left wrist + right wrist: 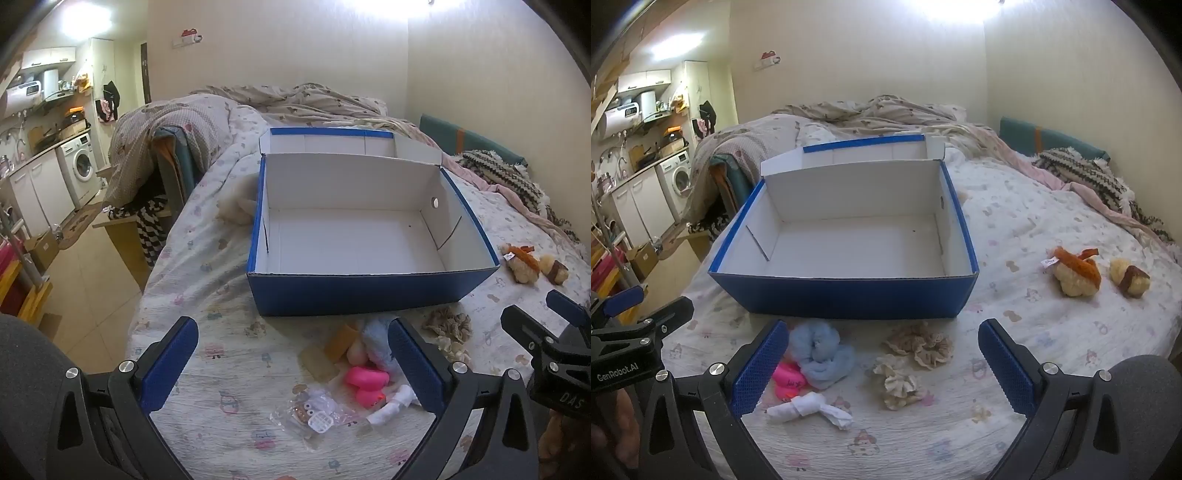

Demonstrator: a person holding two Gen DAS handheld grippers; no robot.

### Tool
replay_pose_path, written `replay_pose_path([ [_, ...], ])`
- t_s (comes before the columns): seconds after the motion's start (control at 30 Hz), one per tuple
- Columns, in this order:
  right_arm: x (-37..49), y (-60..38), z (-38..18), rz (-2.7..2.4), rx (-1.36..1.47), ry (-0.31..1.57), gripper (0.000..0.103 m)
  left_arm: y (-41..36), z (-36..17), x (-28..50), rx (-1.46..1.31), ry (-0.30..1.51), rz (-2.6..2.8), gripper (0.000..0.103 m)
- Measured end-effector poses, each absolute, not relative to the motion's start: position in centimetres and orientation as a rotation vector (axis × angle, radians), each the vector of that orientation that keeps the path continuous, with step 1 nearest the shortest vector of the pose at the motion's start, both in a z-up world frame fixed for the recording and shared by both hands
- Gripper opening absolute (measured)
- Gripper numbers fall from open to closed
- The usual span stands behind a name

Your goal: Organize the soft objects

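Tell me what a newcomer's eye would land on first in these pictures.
The open blue box, white inside and empty, sits mid-bed and dominates both views. In front of it lies a scatter of soft things: a light blue scrunchie, pink pieces and beige scrunchies. Two plush toys lie apart to the right.

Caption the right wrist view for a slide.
Open right gripper above scrunchies, blue cloth and white sock on the bed, facing an empty blue box.

"GenRobot.AI" stands in white on the left gripper (626,325) at the frame's lower left; "DAS" shows on the right gripper (554,332) at lower right.
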State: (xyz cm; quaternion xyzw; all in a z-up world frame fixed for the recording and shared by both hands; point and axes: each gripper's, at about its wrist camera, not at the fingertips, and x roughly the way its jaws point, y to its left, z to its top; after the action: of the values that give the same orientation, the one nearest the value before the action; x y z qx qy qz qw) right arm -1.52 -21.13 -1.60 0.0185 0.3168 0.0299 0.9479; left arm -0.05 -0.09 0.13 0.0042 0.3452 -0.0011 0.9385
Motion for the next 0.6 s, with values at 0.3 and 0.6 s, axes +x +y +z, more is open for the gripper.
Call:
replay_pose_path([
  [0.3,-1.60,-21.08,-1.55,0.060,0.038,0.645,0.103,-0.24,0.17,-0.07,0.010,0.703,-0.003,0.103],
  [0.6,-1.63,-21.05,-1.53,0.060,0.038,0.644,0.103,-0.18,0.20,-0.17,0.011,0.702,-0.002,0.103],
])
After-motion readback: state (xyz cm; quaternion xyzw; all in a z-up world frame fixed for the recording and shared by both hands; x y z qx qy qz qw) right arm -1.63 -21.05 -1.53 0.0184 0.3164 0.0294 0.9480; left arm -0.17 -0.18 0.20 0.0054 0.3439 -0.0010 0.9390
